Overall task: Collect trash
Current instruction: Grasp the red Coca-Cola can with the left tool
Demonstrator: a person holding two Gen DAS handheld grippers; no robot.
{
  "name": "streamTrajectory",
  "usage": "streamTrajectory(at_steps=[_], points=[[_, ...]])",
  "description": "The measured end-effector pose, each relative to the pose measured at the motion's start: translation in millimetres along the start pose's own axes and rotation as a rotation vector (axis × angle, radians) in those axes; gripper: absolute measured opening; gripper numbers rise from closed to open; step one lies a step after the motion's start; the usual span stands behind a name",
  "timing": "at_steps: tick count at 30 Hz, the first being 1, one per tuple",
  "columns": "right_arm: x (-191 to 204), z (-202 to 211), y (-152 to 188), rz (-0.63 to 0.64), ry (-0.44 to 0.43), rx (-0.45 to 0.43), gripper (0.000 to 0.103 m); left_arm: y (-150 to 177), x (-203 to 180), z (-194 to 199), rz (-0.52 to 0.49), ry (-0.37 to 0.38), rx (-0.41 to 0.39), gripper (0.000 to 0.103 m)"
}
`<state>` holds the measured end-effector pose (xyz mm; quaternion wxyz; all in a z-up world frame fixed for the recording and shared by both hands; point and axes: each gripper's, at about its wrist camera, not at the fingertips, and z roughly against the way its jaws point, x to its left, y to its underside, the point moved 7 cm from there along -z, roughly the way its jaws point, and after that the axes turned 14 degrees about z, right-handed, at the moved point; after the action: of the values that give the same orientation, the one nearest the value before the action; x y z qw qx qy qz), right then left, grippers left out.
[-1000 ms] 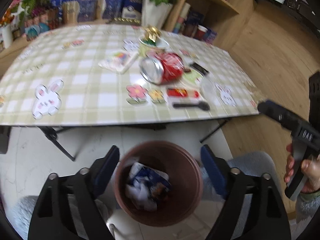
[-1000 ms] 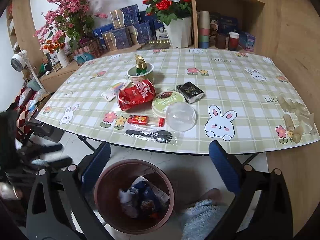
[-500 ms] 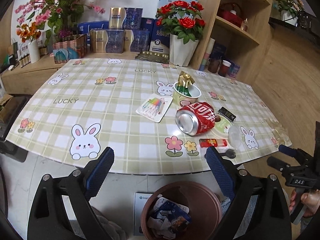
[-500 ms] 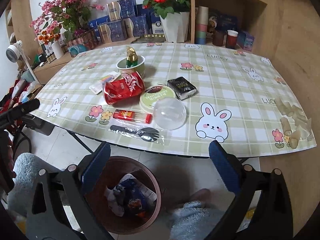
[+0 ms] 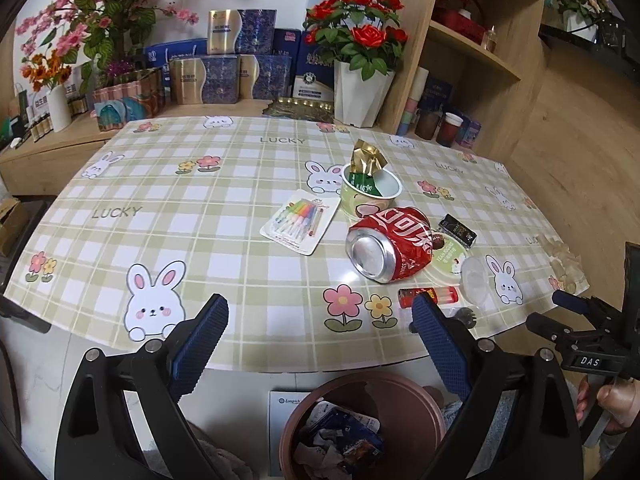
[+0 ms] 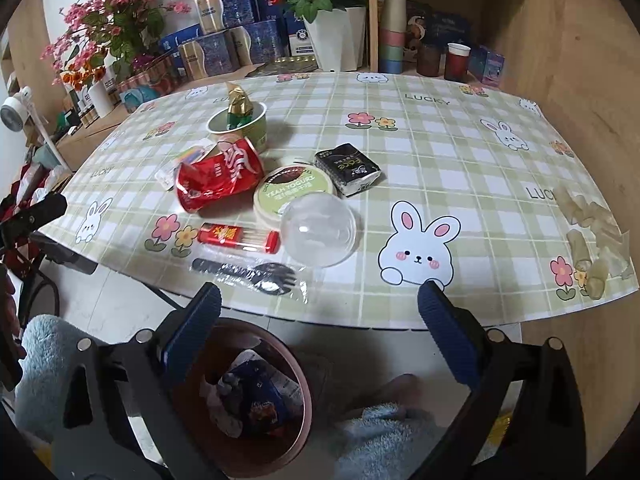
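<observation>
The left gripper (image 5: pixel 320 316) hangs over the near edge of the bench (image 5: pixel 168 200), its jaws wide apart with nothing between them. The right gripper (image 6: pixel 320 304) is also at the near edge, jaws spread wide and empty.

The landmark here is the crushed red cola can (image 6: pixel 218 174), lying on its side on the checked tablecloth. Just behind it stands a green paper cup (image 6: pixel 250 122) with a gold and green wrapper (image 6: pixel 239 109) stuck upright inside. To the can's left, partly hidden behind it in the right wrist view, lies a card of coloured pens (image 5: pixel 298 220). To the can's right, touching or nearly touching it, is a round green yogurt lid (image 6: pixel 292 192), and beyond that lid a black tissue pack (image 6: pixel 347 168). A clear plastic dome lid (image 6: pixel 318 230) overlaps the near edge of the yogurt lid. In front of the can lies a small red tube (image 6: pixel 238 236), and nearer still, close to the bench edge, a black plastic fork in a clear wrapper (image 6: pixel 248 274).

Below the bench edge, in front of the can, a brown waste bin (image 5: pixel 416 404) stands on the floor, holding crumpled papers and a blue wrapper (image 6: pixel 260 396). At the far right corner of the bench, well apart from the can, lie some pale crumpled scraps (image 6: pixel 596 236).

A hand (image 5: pixel 612 404) holds the right gripper's handle at the right edge of the left wrist view.
</observation>
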<state>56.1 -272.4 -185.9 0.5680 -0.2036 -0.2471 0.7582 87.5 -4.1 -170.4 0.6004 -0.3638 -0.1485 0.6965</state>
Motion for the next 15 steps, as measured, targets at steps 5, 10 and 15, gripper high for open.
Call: streamTrajectory(at_steps=[5,10,15], points=[[-13.6,-15.3,0.2,-0.034,-0.007,-0.002,0.097,-6.0,-5.4,-20.3,0.039,-0.002,0.045,0.091],[-21.5,-29.7,-1.0,-0.036,-0.010,-0.003,0.097,-12.4,-11.1,-47.6,0.097,-0.026,0.095,0.088],[-29.3,-42.0,-5.1,-0.034,-0.013,0.001,0.097,-18.3,-26.5,-80.3,0.197,0.004,0.156,0.075]])
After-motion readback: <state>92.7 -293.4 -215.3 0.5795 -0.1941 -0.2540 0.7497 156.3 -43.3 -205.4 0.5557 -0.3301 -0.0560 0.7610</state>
